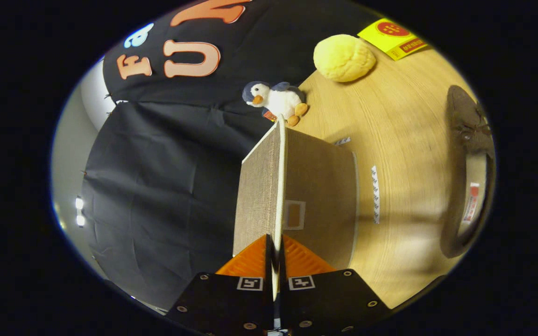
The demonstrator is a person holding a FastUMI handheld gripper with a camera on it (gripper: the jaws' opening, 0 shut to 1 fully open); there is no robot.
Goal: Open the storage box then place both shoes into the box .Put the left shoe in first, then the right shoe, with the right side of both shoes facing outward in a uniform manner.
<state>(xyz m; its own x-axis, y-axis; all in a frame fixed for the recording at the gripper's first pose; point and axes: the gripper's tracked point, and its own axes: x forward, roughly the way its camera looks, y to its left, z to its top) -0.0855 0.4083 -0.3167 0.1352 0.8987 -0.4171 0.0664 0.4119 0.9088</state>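
While your gripper (274, 261) pinches the storage box's lid (269, 186) edge between both fingers, swing it fully open.

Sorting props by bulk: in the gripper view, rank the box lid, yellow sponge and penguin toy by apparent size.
1. Beige fabric box lid, pinched between the gripper fingers; nearness inflates it.
2. Round yellow sponge.
3. Small plush penguin toy.

Warm, fairly dim light; two small lamps (79, 211) glare beside the dark cloth, while the shoe (469, 158) looks perhaps motion-blurred and fisheye-stretched.
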